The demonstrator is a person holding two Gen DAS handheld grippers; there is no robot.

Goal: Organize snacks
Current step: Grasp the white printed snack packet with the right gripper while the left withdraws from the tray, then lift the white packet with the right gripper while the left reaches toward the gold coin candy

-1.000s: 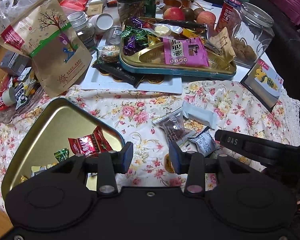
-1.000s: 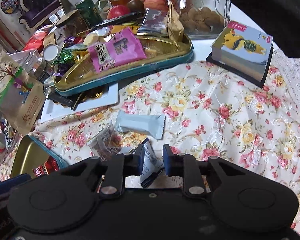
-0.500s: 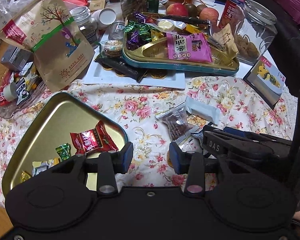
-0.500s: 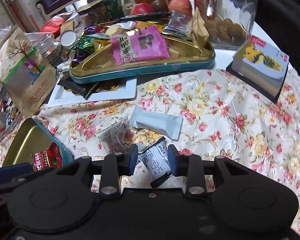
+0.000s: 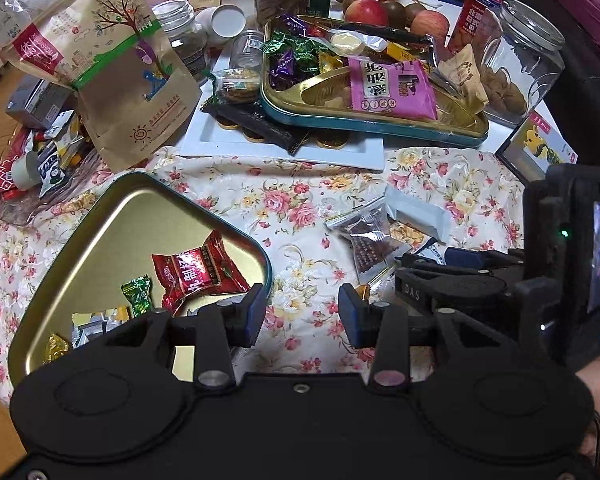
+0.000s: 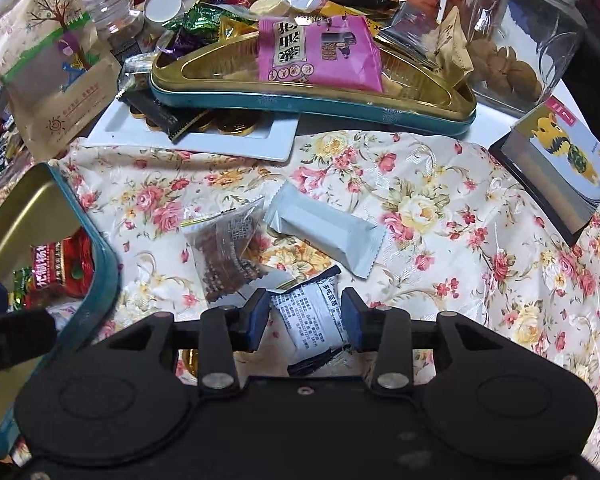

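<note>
Straddling white snack packet (image 6: 316,320) on table (image 6: 440,200) | right hand-held gripper (image 6: 305,320) jaws just widened, pads clear, packet between, for pickup | left hand-held gripper (image 5: 302,316) half-open, empty | tin (image 5: 100,216) at 10 o'clock

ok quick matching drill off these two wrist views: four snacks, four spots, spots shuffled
Things:
1. red candy packet
2. pink snack bag
3. black-and-white packet
4. pale blue bar wrapper

Places:
A. lying in the teal tin at the back
B. on the floral cloth, clear of both tools
C. in the near gold tray
D. between the fingers of the right tool

Pairs: 1-C, 2-A, 3-D, 4-B
</note>
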